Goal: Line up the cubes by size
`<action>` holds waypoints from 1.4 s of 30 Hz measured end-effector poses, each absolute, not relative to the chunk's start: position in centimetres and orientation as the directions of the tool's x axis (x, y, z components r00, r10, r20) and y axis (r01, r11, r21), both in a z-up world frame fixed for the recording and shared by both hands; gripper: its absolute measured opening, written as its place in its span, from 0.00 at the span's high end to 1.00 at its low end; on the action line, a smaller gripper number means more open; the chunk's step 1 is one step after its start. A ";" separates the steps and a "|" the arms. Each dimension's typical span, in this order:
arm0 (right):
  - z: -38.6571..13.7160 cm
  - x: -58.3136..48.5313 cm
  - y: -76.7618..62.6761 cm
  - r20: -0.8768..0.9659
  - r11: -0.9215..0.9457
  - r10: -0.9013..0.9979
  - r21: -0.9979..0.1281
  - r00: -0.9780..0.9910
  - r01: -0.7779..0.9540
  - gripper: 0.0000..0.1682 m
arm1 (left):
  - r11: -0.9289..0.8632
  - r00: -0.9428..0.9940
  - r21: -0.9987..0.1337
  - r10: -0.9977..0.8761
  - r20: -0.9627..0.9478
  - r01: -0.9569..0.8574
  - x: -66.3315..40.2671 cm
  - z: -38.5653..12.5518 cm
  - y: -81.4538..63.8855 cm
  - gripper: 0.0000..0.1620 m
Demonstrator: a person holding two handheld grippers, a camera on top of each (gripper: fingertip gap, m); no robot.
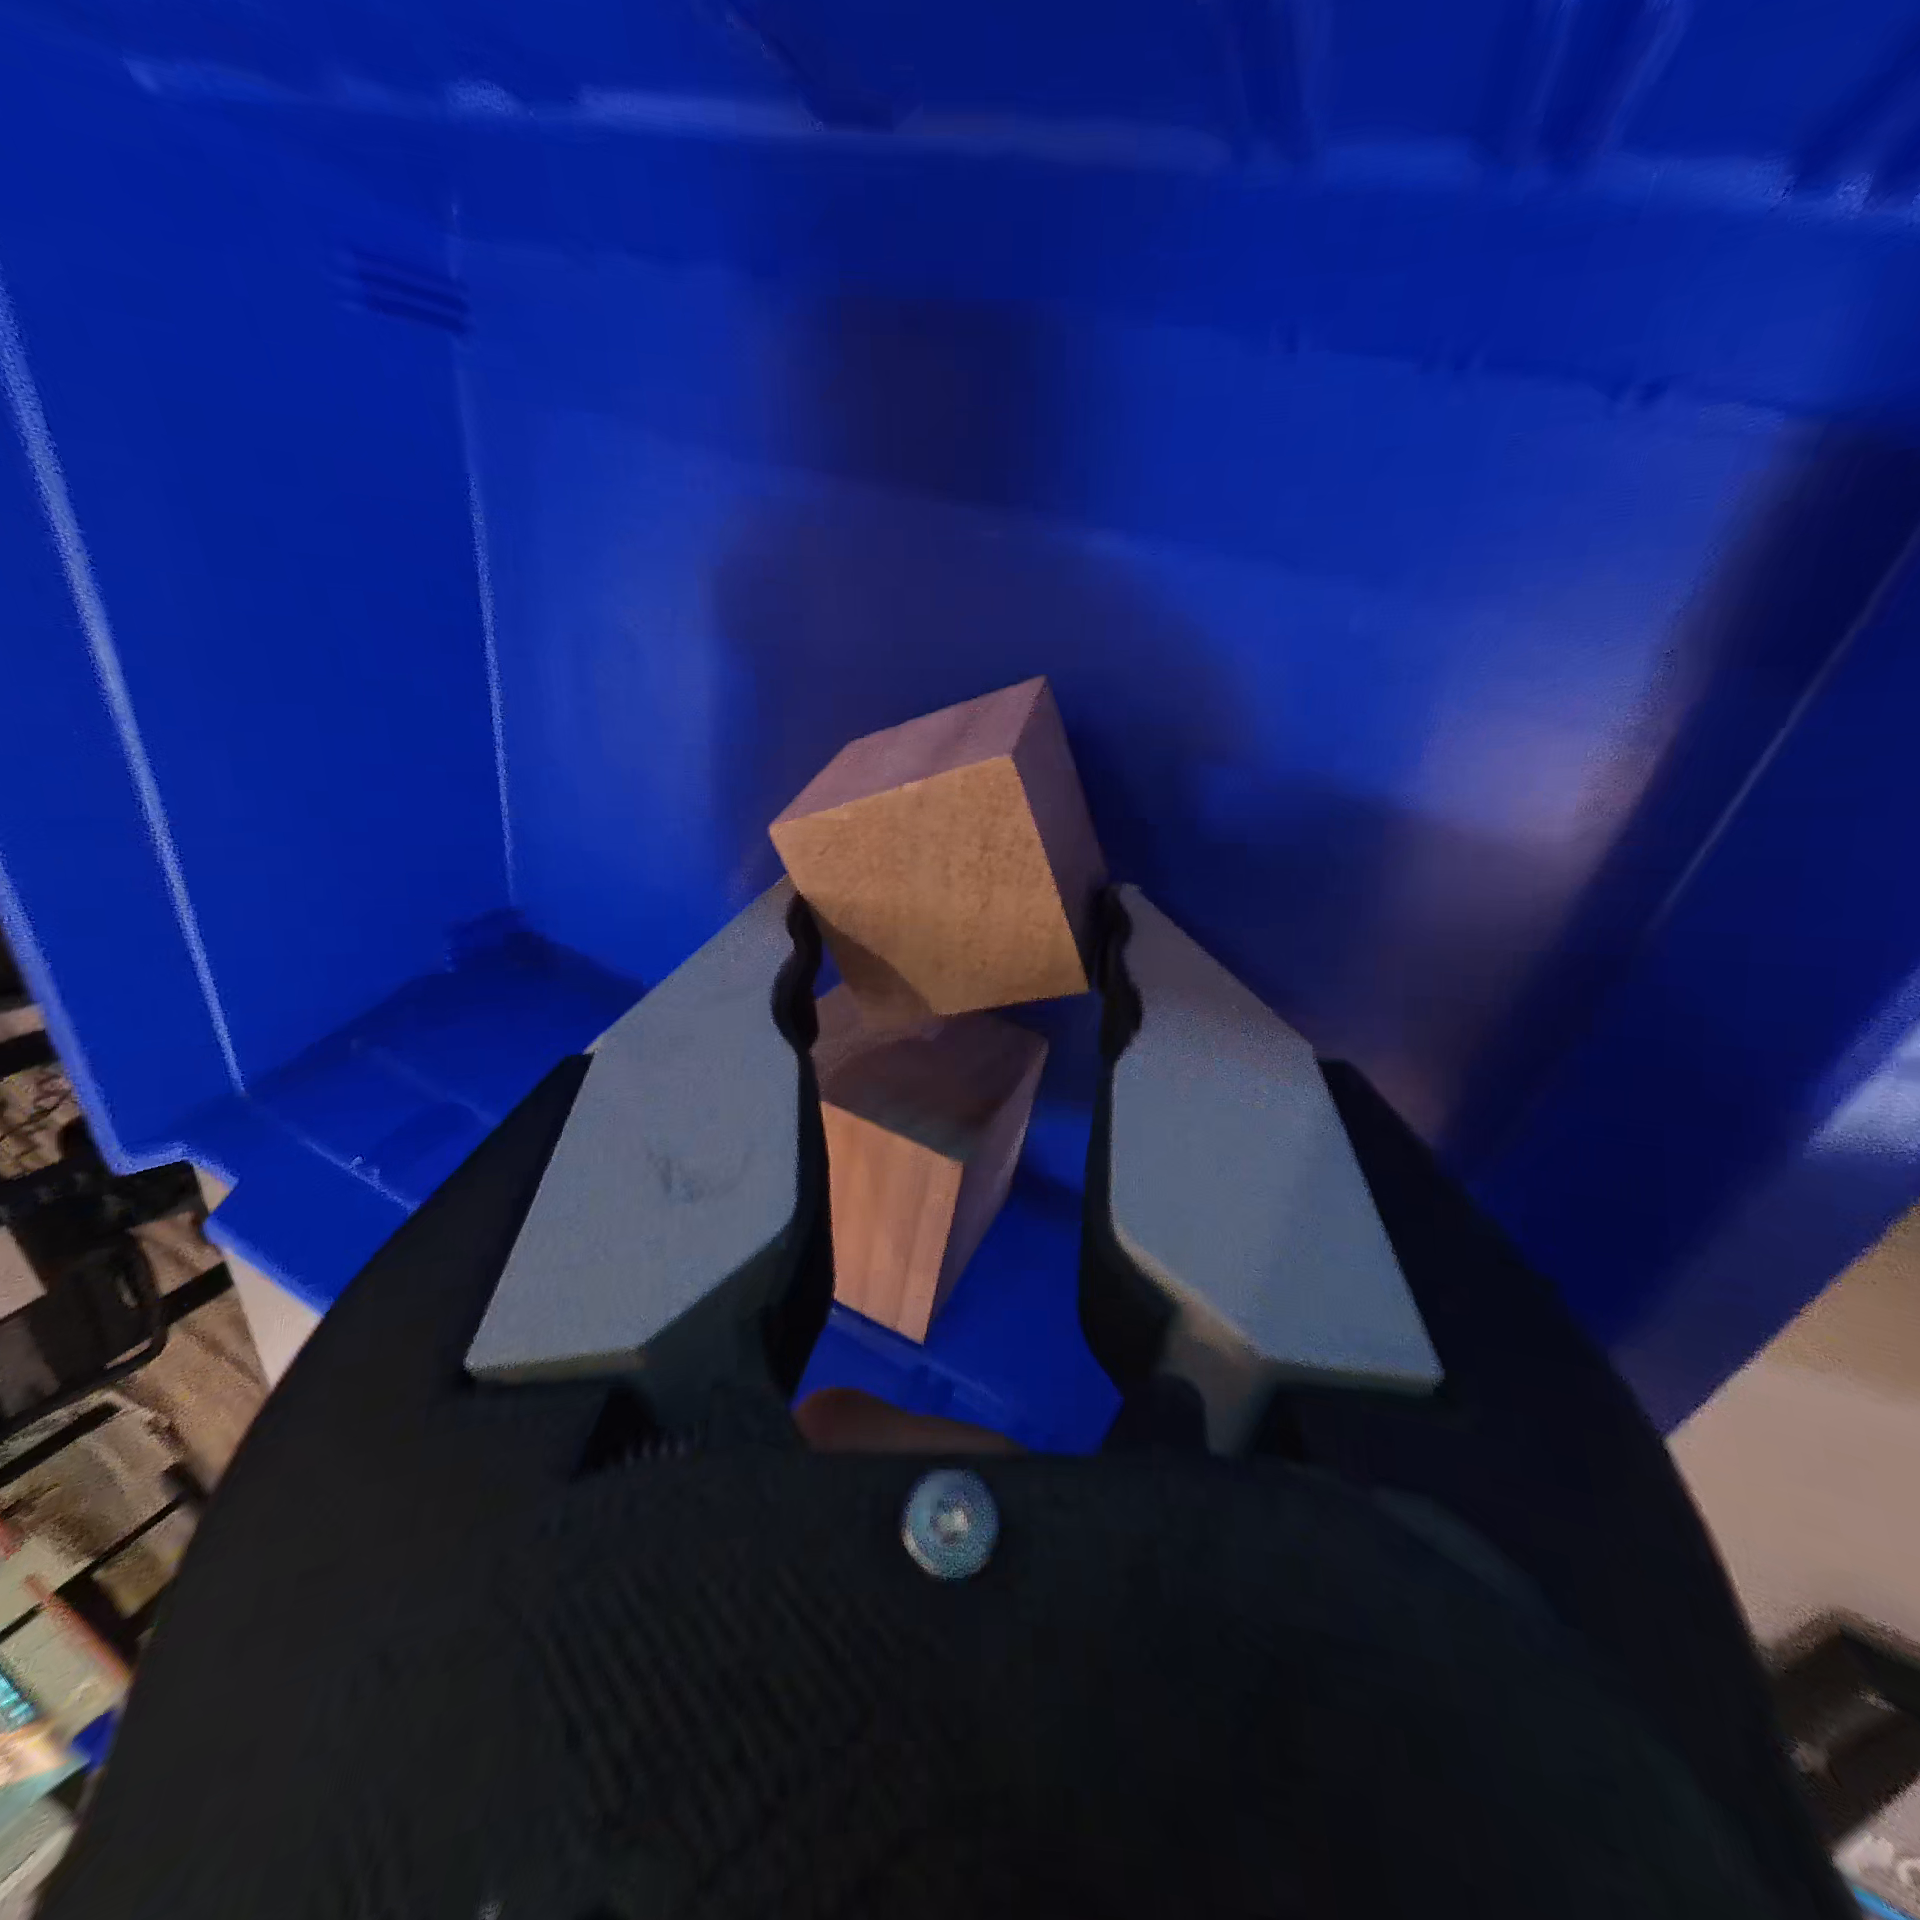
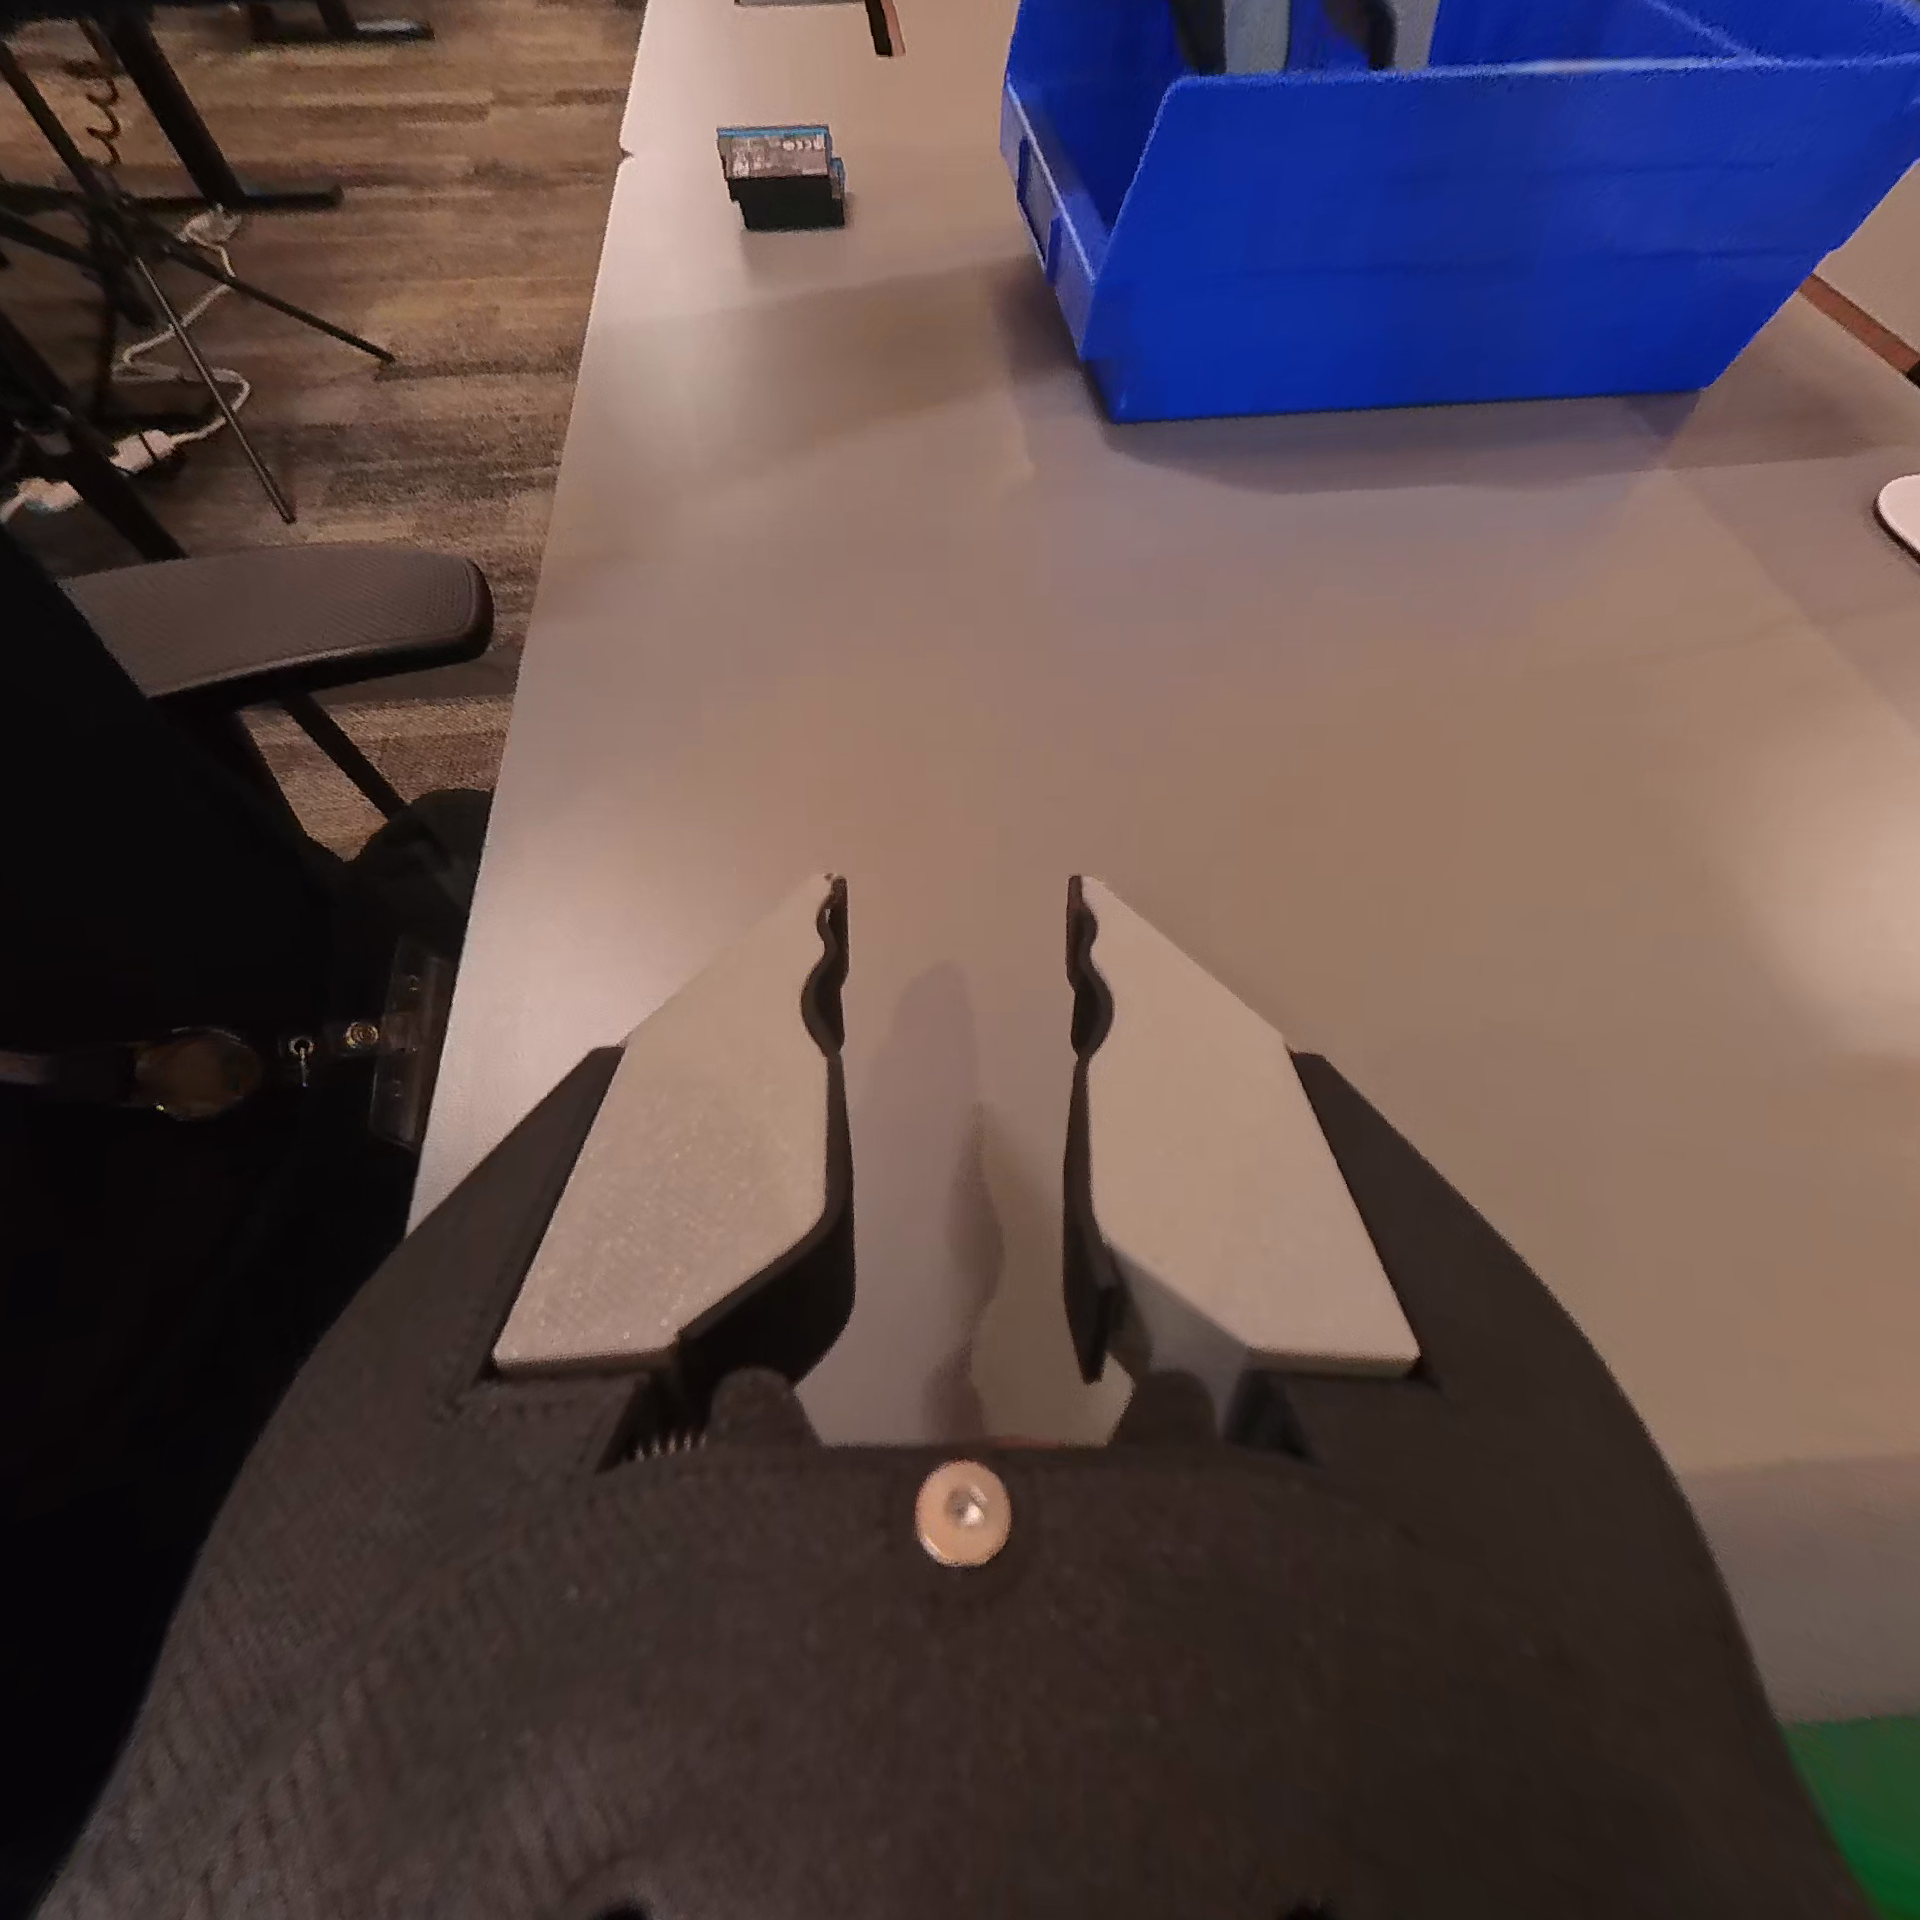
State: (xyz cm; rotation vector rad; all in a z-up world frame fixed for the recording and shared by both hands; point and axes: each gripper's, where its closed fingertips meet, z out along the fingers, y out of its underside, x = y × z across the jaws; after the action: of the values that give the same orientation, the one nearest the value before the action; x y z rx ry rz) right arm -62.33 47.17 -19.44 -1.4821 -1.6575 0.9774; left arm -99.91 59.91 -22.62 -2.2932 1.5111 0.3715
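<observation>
In the left wrist view my left gripper [image 1: 951, 914] is inside a blue bin [image 1: 1039, 468] and is shut on a wooden cube [image 1: 940, 862], held tilted at the fingertips. A second wooden cube [image 1: 914, 1164] lies below it on the bin floor, between the fingers. The corner of a third wooden piece [image 1: 883, 1423] shows near the gripper base. In the right wrist view my right gripper [image 2: 956, 894] is open and empty, low over the grey table [image 2: 1143, 675]. The blue bin [image 2: 1455, 229] stands at the far right of that table.
A stack of small black blocks [image 2: 784, 177] sits on the table at the back. The table's left edge drops to a wood floor with an office chair armrest [image 2: 281, 613] and a tripod [image 2: 156, 260]. A green patch [image 2: 1849, 1808] lies at bottom right.
</observation>
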 end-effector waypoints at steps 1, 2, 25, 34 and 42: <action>-19.7 -62.3 47.2 0.014 0.060 0.995 -0.875 -0.099 0.480 0.77 | -0.352 0.405 -0.200 -0.811 -0.422 -0.914 -99.5 -21.9 60.1 0.68; -19.9 -62.3 47.3 0.012 0.057 0.995 -0.871 -0.095 0.489 0.77 | -0.341 0.417 -0.244 -0.797 -0.438 -0.908 -99.0 -21.1 60.3 0.68; -6.5 -72.8 46.3 -0.697 -0.666 0.515 -0.692 -0.499 0.278 0.64 | 0.558 0.271 -0.600 -0.562 -0.781 -0.574 -71.4 -8.5 48.1 0.68; -7.4 -72.8 47.1 -0.747 -0.721 0.481 -0.635 -0.460 0.278 0.74 | 0.531 0.248 -0.572 -0.561 -0.790 -0.625 -71.5 -9.4 49.3 0.71; -3.6 -64.4 52.8 -0.415 -0.391 0.892 -0.908 -0.178 0.153 0.74 | 0.139 0.240 -0.451 -0.691 -0.682 -0.882 -87.2 -10.7 54.3 0.76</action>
State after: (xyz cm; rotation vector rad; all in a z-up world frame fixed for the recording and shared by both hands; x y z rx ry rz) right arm -64.41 52.81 -3.64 -1.5004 -1.2252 1.6253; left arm -87.18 54.35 -10.70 -1.6024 1.5020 0.2634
